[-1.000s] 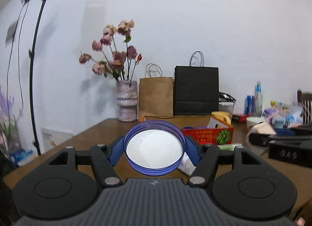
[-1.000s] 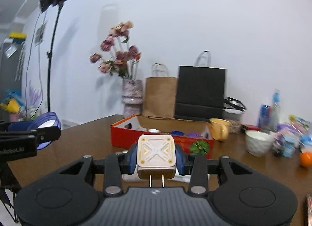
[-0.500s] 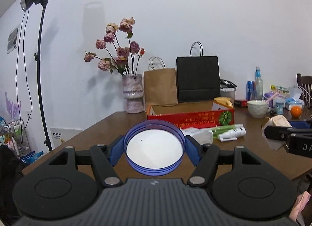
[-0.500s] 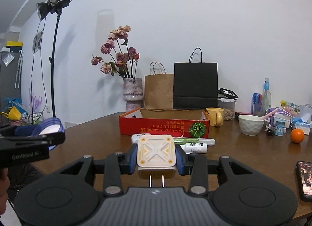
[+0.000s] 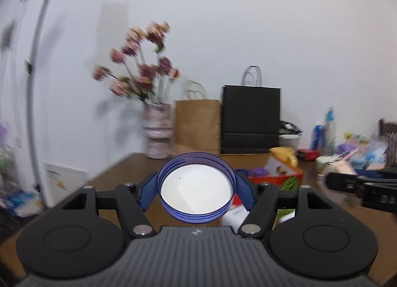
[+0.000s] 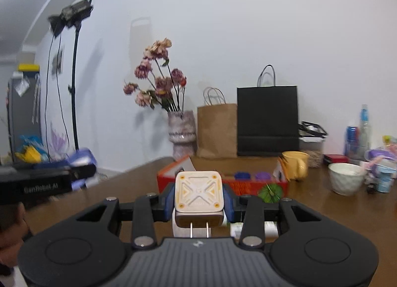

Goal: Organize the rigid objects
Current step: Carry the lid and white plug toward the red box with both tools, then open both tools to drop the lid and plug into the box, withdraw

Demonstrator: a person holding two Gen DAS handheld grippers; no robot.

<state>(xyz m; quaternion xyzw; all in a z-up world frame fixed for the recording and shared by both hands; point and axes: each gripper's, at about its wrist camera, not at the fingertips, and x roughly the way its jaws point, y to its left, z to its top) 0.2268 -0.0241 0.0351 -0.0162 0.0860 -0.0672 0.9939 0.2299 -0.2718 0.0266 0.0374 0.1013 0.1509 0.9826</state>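
Note:
My left gripper (image 5: pixel 196 187) is shut on a round blue lid (image 5: pixel 196 186) with a white inside, held above the table's near left part. My right gripper (image 6: pixel 199 199) is shut on a cream square plug adapter (image 6: pixel 199 194) with its two prongs pointing back at the camera. A red open box (image 6: pixel 223 184) lies ahead of it on the wooden table (image 6: pixel 335 207), with blue and purple caps inside. The same box (image 5: pixel 275 175) shows right of the lid. The right gripper shows blurred at the right edge (image 5: pixel 359 185) of the left wrist view, and the left gripper at the left edge (image 6: pixel 47 178) of the right wrist view.
A vase of dried flowers (image 6: pixel 182 133), a brown bag (image 6: pixel 217 130) and a black bag (image 6: pixel 267 119) stand at the back wall. A yellow mug (image 6: pixel 295 164), a white bowl (image 6: pixel 346 181), bottles and clutter sit right. Tubes (image 6: pixel 270 226) lie before the box. A light stand (image 6: pixel 74 76) is left.
Both grippers have moved forward toward the red box and a little higher, so its inside shows again. Both views are blurred by motion. Both grips are unchanged.

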